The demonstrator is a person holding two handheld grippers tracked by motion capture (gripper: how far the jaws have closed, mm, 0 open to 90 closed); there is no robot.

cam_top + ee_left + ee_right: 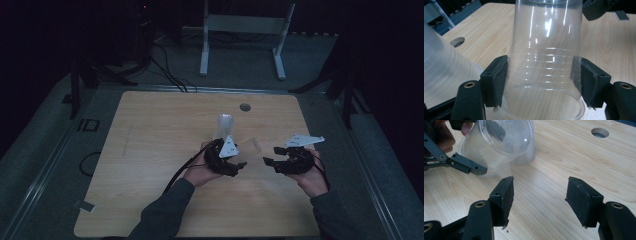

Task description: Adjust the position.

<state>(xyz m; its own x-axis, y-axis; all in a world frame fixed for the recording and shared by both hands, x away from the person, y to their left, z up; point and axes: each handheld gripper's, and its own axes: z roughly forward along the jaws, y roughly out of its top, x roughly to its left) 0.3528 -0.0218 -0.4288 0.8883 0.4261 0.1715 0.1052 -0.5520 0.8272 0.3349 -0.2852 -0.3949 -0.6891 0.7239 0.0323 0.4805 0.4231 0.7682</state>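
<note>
The left gripper clamps a clear plastic cup sideways, the right gripper gapes empty beside it, probably next to take its base

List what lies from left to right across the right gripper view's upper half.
Left gripper on the tilted clear cup → upright stack of clear cups behind it → bare wooden table → round hole in the tabletop.

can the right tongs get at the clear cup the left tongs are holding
Probably yes: the right tongs stand open with bare table between them and the clear plastic cup held by the left tongs.
</note>
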